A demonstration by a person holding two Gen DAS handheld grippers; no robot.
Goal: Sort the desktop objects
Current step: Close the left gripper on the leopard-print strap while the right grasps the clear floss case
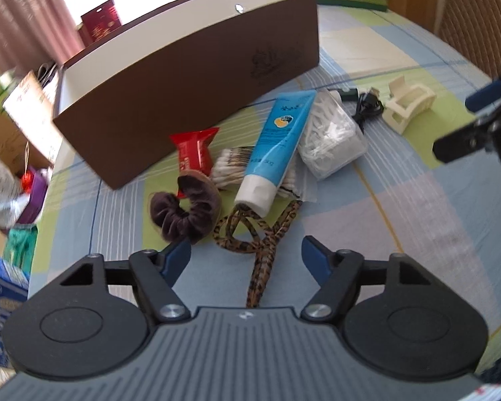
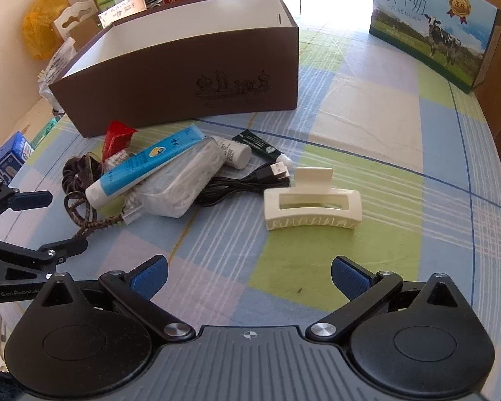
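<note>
A pile of small objects lies in front of an open brown box (image 1: pixel 190 100) (image 2: pixel 183 77): a blue tube (image 1: pixel 277 147) (image 2: pixel 143 163), a leopard-print hair band (image 1: pixel 260 234) (image 2: pixel 83 214), a brown scrunchie (image 1: pixel 183 214), a red packet (image 1: pixel 193 147), cotton swabs (image 1: pixel 230 167), a clear box of floss picks (image 1: pixel 330 137) (image 2: pixel 183 183), a black USB cable (image 2: pixel 243 183) and a cream hair claw (image 1: pixel 407 103) (image 2: pixel 312 200). My left gripper (image 1: pixel 245 260) is open just before the hair band. My right gripper (image 2: pixel 248 277) is open, short of the hair claw.
A checked cloth (image 2: pixel 367 127) covers the table. A milk carton (image 2: pixel 431 26) stands at the back right. Two small tubes (image 2: pixel 250 150) lie behind the cable. A blue carton (image 2: pixel 6 163) and clutter sit past the table's left edge.
</note>
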